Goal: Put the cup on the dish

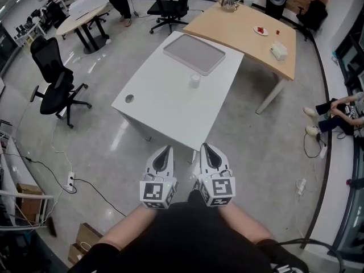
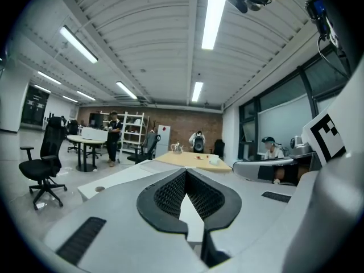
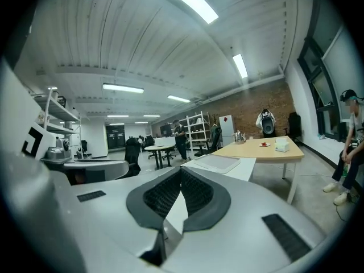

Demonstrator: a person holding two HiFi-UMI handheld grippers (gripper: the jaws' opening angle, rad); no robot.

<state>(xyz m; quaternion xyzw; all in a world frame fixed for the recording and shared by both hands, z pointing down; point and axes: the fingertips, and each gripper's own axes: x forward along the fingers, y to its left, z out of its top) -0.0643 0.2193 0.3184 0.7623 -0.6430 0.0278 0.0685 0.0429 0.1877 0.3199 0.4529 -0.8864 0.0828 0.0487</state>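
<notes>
Pinched shut, empty: left tongs (image 1: 166, 150), right tongs (image 1: 206, 148). Small white cup (image 1: 195, 80) on white bench (image 1: 165, 104), well ahead of tongs; flat grey rectangular dish (image 1: 194, 53) just beyond. Risk: arriving unopened topples light cup; off-centre pinch lets it slip.

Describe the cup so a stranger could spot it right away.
Look at the white table in the middle of the floor. A grey rectangular tray lies at its far end, and the cup stands beside the tray's near edge: small, white and round, the table's only upright thing.
</notes>
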